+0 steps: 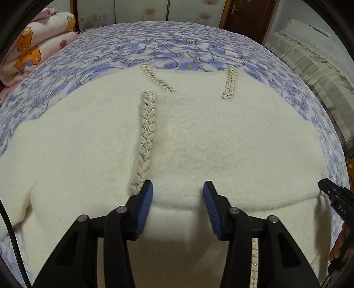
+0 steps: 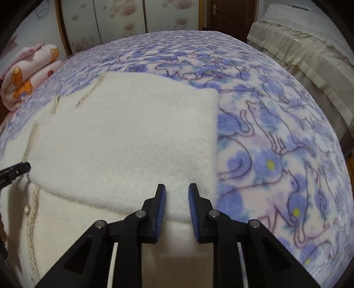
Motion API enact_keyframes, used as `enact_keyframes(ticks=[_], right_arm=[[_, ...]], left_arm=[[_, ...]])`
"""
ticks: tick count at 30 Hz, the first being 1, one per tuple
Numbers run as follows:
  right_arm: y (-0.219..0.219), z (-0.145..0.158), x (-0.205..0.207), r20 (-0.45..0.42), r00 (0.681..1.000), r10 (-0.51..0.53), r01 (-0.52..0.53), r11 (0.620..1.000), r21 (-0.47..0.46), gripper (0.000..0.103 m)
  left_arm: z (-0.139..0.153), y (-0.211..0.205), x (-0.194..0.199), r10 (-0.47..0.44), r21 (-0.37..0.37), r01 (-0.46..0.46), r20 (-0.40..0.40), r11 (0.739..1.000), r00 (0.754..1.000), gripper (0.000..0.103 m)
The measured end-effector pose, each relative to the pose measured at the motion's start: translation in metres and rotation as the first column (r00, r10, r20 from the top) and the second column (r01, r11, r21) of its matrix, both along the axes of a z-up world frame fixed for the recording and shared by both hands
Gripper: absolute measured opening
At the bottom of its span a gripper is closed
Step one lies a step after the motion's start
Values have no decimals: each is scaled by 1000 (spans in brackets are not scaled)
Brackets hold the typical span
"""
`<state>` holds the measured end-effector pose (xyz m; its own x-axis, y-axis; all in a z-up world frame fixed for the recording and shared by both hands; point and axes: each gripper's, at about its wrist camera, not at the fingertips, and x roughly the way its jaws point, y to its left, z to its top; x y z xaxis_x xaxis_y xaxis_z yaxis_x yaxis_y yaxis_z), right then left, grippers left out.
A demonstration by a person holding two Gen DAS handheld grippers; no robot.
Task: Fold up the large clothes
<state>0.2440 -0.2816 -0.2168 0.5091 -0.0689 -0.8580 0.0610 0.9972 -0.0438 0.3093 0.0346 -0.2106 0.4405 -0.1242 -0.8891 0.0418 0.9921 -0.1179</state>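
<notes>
A large cream fleece garment (image 1: pixel 93 144) with braided cord trim (image 1: pixel 145 137) lies on the bed, its near part folded over itself with the fold edge (image 1: pixel 177 205) just ahead of my fingers. My left gripper (image 1: pixel 178 191) is open and empty, over that fold edge. The same garment (image 2: pixel 124 137) fills the left of the right wrist view, with a straight right edge. My right gripper (image 2: pixel 177 195) is open with a narrower gap, empty, over the folded layer's near right corner. Each gripper's tip shows at the edge of the other's view: the right one (image 1: pixel 331 195), the left one (image 2: pixel 17 170).
The bed has a blue and pink cat-print blanket (image 2: pixel 276 144). A folded pink cartoon quilt (image 1: pixel 37 46) sits at the far left. A lace-covered piece of furniture (image 2: pixel 305 44) stands to the right, and wardrobe doors (image 2: pixel 124 20) and a brown door (image 1: pixel 247 15) behind.
</notes>
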Motion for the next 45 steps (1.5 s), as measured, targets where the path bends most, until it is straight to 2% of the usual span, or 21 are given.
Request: enact_keyframes(ticks=[3,4,11,20,23,26,28,32,35,38,41,45], right_arm=[[6,2,1,-15,1000,-18,17,1000,-15,23],[5,3,0,-22,1000,-23,23,1000,-4,23],[11,8,-23,-68,997,-40,46,995,93,23],[52,25,-77,-107,994,23,-11,994,113,23],[71,39,-92,-101,994,51,-42,995,92,23],[92,52,-103,-87,992,86,-79,994,78,23],[110,62,-111,-72,991,115,-111,991,70,23],[149,79,-124,-44,984,173,-169,983,75,23],[183,89,-127,-35,975,219,-214,972,98,23],[218,99,-127,-23,964,265,-262,959,109,23],[258,107,-121,-8,949,315,-312,945,98,23],[304,108,-111,-11,930,367,-364,927,92,23]], left_arm=[[5,1,-6,10,-9,-10,-17,1000,1000,70],[8,2,-9,18,-2,-18,-10,1000,1000,72],[29,15,-30,32,-4,-32,-32,999,999,72],[59,32,-99,-9,31,11,-63,999,998,72],[67,55,-126,1,-8,-1,-97,1000,995,72],[72,92,-148,46,-73,-58,-150,996,988,72],[76,122,-160,86,-118,-108,-179,987,980,72],[84,182,-177,170,-151,-200,-193,968,966,72],[82,227,-182,225,-205,-269,-213,941,951,72],[69,271,-182,285,-263,-347,-246,900,926,73],[43,319,-181,368,-325,-462,-311,825,876,73],[7,386,-180,500,-345,-623,-384,702,776,72]])
